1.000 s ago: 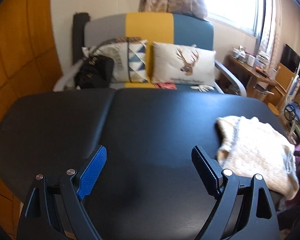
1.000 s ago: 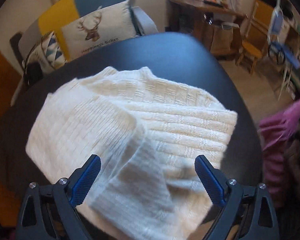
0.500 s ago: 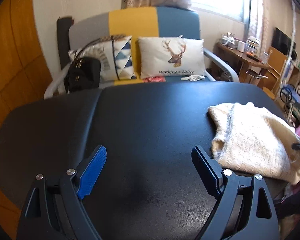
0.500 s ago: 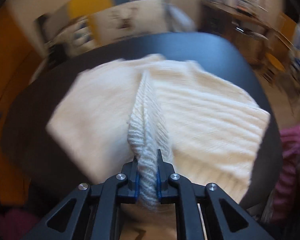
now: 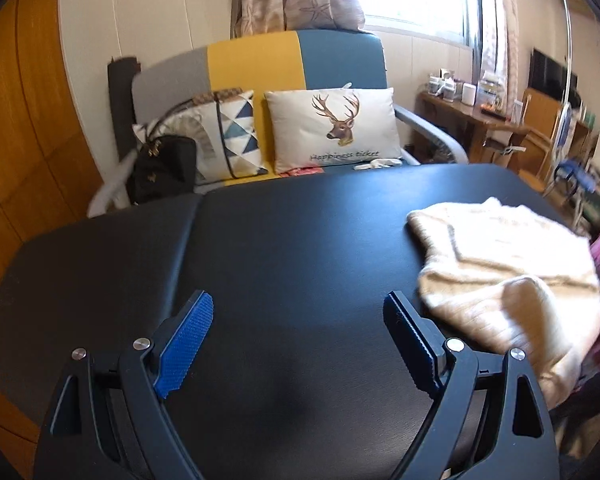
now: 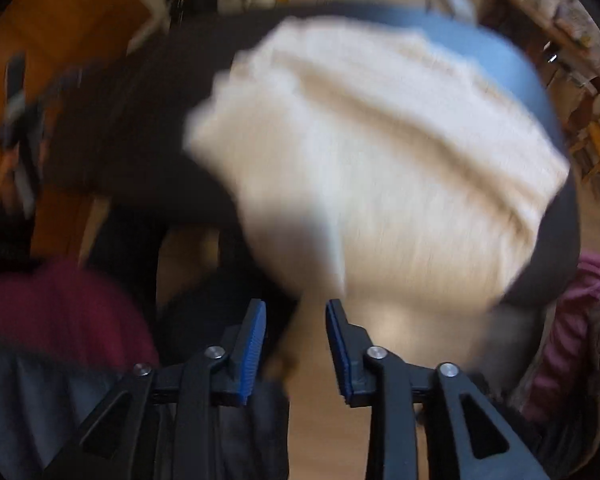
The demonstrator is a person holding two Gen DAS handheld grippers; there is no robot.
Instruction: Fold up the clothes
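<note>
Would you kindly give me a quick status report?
Left gripper open, empty. Right gripper opening, nothing between pads. Cream knitted sweater on black table. Nothing obstructing.

Left tool [image 5: 298, 336] spread wide and empty; right tool [image 6: 296, 322] opening, empty.

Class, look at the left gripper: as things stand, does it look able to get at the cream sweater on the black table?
Probably yes. The left gripper is open and empty, with only bare black table between it and the cream sweater lying to its right.

Black padded table [image 5: 284, 248]; cream knitted sweater [image 5: 496, 256] bunched at its right end, overhanging edge.
</note>
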